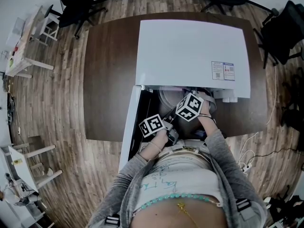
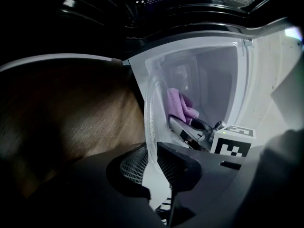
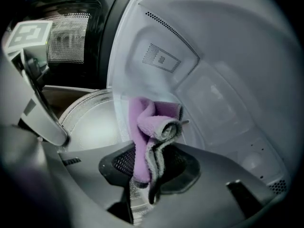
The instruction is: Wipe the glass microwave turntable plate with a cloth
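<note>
L tongs (image 2: pixel 154 158): clamped on rim of glass plate (image 2: pixel 149 109), one pad each side of the edge. Plate stands up on edge, not flat. Judged reason: lifts both faces clear so a cloth can reach them.

R tongs (image 3: pixel 149 167): shut on purple cloth (image 3: pixel 153 127), bunched w/ a folded wad sticking out past the tips. Judged: the wad is the wiping pad, so hard tips stay off the glass. Cloth sits at the plate's face; actual contact not certain.

Plate location: in the mouth of the microwave (image 1: pixel 192 56), which stands on the worktop (image 1: pixel 107 80) w/ its front twd the near edge. Door (image 1: pixel 129 127) swung open to the L.

Views compared:
- L gripper view: gives plate edge-on as a thin arc, cloth just beyond it; the grip on the rim is only readable here.
- R gripper view: gives plate's round face, white cavity wall (image 3: pixel 228 70) w/ vent holes, and how the cloth is pinched.
- Head view: gives neither plate nor cloth, only marker cubes, arms and the overall layout.
</note>
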The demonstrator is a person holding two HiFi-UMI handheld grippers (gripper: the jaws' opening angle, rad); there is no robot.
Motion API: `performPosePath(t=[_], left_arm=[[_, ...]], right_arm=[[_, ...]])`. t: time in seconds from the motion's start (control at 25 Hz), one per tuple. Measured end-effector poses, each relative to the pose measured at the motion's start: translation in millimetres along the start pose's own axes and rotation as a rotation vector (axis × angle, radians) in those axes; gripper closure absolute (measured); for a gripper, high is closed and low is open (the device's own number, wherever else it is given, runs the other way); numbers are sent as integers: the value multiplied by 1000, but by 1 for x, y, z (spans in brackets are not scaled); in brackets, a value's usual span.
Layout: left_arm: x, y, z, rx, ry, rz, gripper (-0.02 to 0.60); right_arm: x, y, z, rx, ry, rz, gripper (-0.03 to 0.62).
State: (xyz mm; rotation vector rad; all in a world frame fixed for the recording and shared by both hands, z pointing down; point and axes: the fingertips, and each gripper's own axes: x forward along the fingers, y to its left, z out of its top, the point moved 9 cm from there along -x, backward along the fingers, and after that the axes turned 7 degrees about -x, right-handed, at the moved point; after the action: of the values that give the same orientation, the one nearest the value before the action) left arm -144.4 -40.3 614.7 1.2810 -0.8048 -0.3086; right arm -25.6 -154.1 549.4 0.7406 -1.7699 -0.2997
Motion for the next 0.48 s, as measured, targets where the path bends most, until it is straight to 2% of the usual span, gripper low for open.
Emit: performPosePath(t=[0.48], left_arm=[[-1,0,-1,-6,-15,-6,514]], right_arm=[[-10,2,-20,27,38,14,477]])
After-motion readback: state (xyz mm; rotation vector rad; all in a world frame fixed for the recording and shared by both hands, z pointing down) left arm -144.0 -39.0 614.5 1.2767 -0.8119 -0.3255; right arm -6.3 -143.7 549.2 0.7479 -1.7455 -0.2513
